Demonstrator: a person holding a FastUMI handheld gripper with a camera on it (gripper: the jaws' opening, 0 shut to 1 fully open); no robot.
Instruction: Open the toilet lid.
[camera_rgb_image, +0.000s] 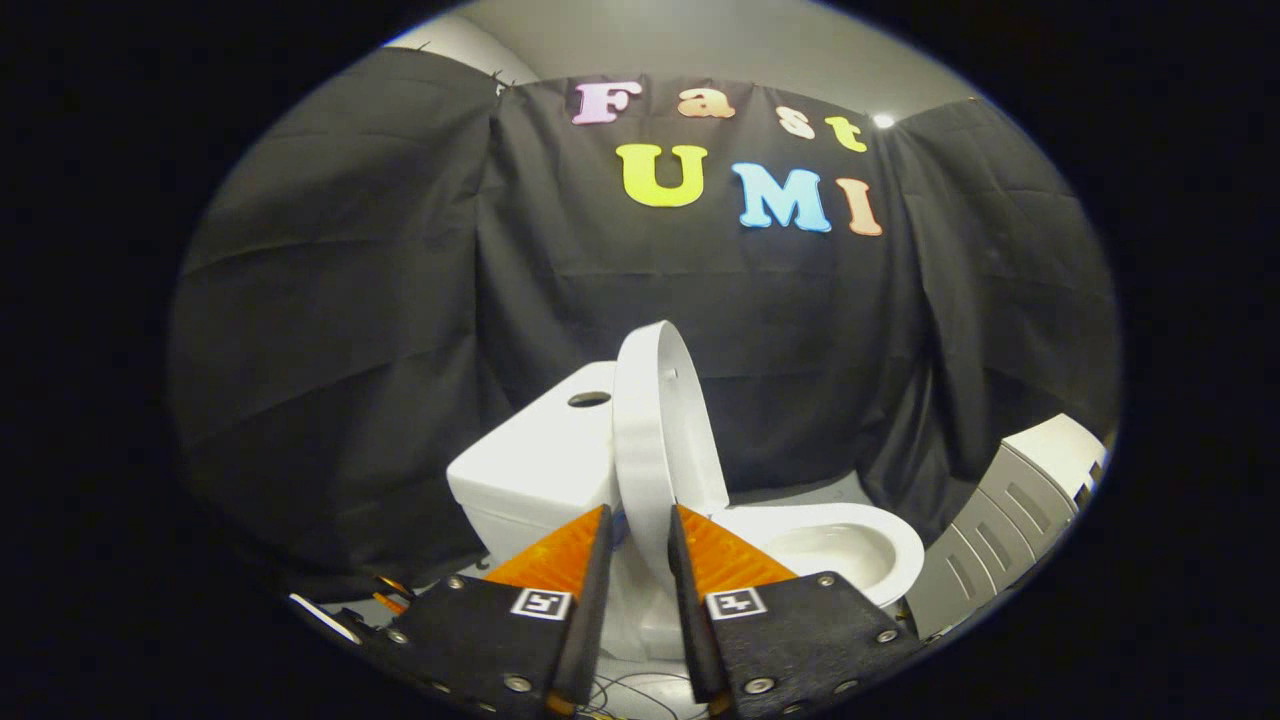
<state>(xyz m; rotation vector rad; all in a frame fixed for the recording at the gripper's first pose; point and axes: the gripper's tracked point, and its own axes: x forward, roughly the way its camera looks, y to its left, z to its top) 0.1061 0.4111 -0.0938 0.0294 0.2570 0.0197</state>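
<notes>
A white toilet stands ahead of me, seen from its side, with its tank (535, 470) on the left and the open bowl (850, 550) on the right. The toilet lid (655, 420) stands upright, almost vertical, just in front of the tank. My gripper (640, 520) is at the lid's lower edge, one finger on each side of it. The lid's rim fills the narrow gap between the fingers, which look pressed against it.
A dark round flush button (589, 399) sits on top of the tank. A white and grey slatted unit (1010, 510) stands to the right of the bowl. Black cloth walls close in the booth behind and on both sides.
</notes>
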